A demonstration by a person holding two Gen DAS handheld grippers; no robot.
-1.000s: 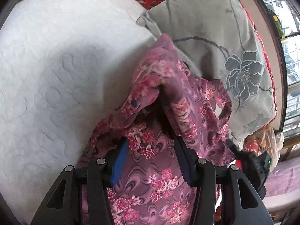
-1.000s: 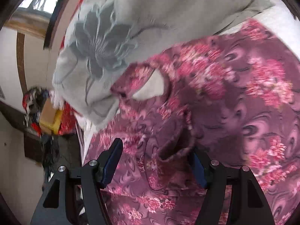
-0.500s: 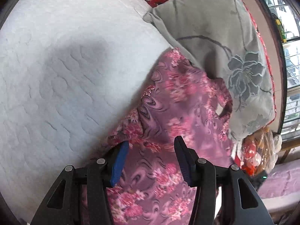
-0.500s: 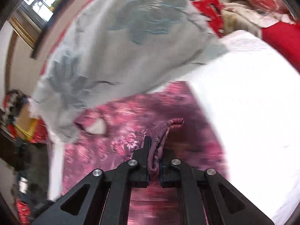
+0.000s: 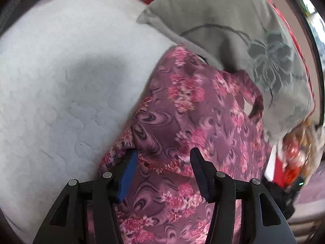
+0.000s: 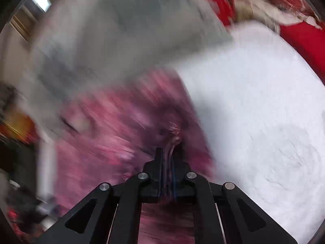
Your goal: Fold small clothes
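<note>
Lying across the white quilted bed cover, the purple flowered garment now looks much flatter than it did a second ago, when it stood up in a peaked, hollow bundle. Its far end reaches the grey flowered pillow, which leans over that edge, and one sleeve opening shows near the pillow. A fold of the cloth has been brought over, so a frayed-looking hem runs crosswise just ahead of the left gripper.

The right gripper has changed most. A second ago its jaws stood wide on either side of a sleeve cuff; they have since come together, and now they are clamped on a thin ridge of the garment that stands up between the pads. Its view is heavily smeared, so I judge the hand is dragging that pinch across the bed towards the white side.

The left gripper sits low over the near part of the garment with its jaws apart; cloth lies between and under them, but the pads do not press on it. They have just been opening a little.

To my eye the first fold is under way, not yet laid down or smoothed.
</note>
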